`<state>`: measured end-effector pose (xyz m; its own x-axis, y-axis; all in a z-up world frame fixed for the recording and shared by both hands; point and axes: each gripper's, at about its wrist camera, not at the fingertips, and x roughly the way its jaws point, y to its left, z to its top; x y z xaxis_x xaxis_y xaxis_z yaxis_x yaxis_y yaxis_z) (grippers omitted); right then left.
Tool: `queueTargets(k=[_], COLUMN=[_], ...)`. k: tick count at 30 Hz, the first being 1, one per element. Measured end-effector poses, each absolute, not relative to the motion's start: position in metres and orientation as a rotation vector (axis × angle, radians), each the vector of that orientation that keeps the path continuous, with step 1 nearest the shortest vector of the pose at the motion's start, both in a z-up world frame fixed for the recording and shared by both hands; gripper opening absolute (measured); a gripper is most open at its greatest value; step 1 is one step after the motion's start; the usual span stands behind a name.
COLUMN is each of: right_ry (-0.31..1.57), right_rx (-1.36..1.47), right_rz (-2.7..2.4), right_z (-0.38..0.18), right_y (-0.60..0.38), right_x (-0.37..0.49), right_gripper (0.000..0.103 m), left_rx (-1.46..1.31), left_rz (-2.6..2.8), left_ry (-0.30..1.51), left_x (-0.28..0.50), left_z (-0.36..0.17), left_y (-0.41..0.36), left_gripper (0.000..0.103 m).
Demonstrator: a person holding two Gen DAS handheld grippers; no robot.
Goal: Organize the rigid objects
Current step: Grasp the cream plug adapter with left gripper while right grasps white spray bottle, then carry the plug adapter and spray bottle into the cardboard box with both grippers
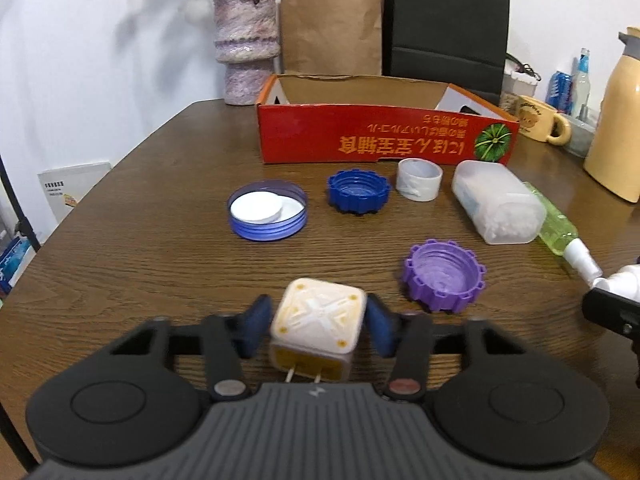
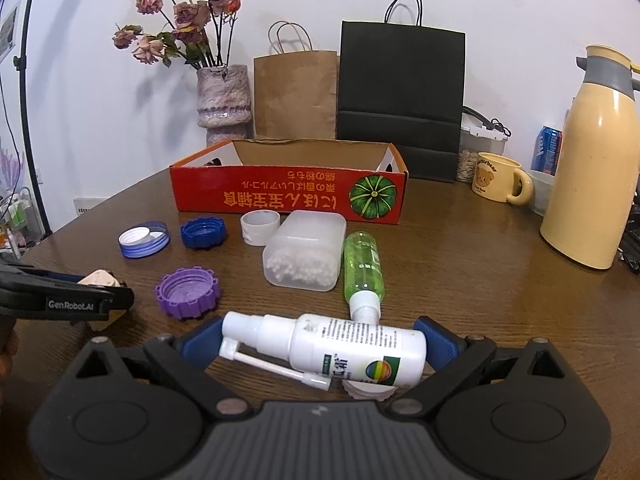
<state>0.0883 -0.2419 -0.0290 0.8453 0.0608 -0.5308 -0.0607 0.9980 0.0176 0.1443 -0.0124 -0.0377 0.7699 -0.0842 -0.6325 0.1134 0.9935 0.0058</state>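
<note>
My left gripper has its blue pads on both sides of a cream cube-shaped plug adapter, closed on it just above the table. My right gripper is shut lengthwise on a white spray bottle, one pad at the nozzle cap, the other at its base. An open red cardboard box stands behind; it also shows in the right wrist view. A purple cap, a dark blue cap, a blue lid, a white ring, a cotton-swab box and a green spray bottle lie on the table.
A vase of dried flowers, a brown paper bag and a black bag stand behind the box. A cream thermos, a bear mug and a can are at the right. A white cap lies under the white bottle.
</note>
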Motion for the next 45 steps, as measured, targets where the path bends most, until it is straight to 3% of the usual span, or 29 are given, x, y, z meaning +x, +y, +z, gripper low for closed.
queueTargets(k=[45], right_ry=[0.462], right_rx=[0.001], right_rz=[0.099], right_z=[0.009], right_y=[-0.236], right_x=[0.114], right_gripper=[0.1], left_rx=[0.034], left_rz=[-0.094], left_ry=[0.563], left_x=[0.155], left_z=[0.014], left_y=[-0.016], left_gripper=[0.04])
